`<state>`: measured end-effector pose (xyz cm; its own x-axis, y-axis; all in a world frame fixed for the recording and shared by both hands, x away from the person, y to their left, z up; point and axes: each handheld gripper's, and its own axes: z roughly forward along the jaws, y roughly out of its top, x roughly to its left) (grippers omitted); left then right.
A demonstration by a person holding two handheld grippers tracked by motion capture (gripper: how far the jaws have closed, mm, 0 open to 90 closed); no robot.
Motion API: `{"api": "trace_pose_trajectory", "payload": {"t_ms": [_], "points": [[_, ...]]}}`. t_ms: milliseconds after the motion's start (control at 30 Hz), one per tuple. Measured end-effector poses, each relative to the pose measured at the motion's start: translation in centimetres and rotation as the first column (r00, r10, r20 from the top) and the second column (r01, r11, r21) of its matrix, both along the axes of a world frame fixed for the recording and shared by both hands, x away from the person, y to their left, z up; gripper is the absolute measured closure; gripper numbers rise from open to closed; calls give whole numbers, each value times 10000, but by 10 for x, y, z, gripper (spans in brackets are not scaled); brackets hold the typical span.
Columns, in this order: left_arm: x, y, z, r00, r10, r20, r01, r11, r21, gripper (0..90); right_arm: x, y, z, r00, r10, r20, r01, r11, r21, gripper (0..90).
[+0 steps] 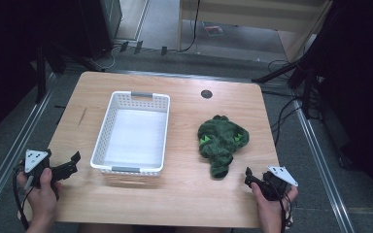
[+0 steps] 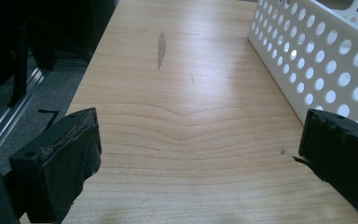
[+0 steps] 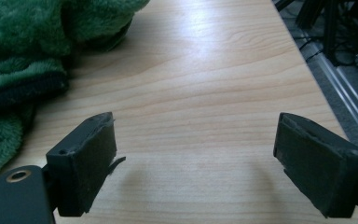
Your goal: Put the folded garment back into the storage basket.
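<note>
A crumpled green plush cloth lies on the right half of the wooden table; the right gripper view has it at the upper left. A white perforated basket stands left of centre, with nothing inside. My left gripper rests at the table's front left, beside the basket's near corner, jaws wide apart over bare wood. My right gripper sits at the front right, just below and right of the cloth, open with nothing between its pads.
The basket's holed side wall runs along the right of the left gripper view. A dark scuff marks the wood ahead. A round grommet sits near the far edge. Metal rails and cables flank the table on the floor.
</note>
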<state>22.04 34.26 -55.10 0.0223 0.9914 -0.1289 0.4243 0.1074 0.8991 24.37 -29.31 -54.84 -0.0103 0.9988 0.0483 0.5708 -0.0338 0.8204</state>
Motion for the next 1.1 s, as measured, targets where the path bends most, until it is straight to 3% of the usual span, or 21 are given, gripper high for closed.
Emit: {"api": "trace_pose_trajectory", "payload": {"t_ms": [100,233,267,500,833,1100], "points": [[-1,0,0,10000,18,88,-18,10000,23,1,-3,1,1,9991,19,432,-19,10000,-13,133],[-2,0,0,9993,154,333,-154,9999,-18,1,-6,2,5,9979,134,629,-142,9998,123,132],[-2,-1,0,9991,192,384,-191,9998,-28,1,-6,4,10,9964,232,817,-270,9986,454,130],[-3,-3,0,9986,294,432,-303,9993,209,1,-3,24,37,9919,463,1179,-489,9986,193,111],[-4,-6,0,9980,251,575,-283,9981,543,1,17,55,75,9883,900,1230,-953,9947,381,76],[-4,-7,0,9980,175,603,-208,9983,553,1,38,73,87,9887,1251,822,-1293,9904,489,34]]}}
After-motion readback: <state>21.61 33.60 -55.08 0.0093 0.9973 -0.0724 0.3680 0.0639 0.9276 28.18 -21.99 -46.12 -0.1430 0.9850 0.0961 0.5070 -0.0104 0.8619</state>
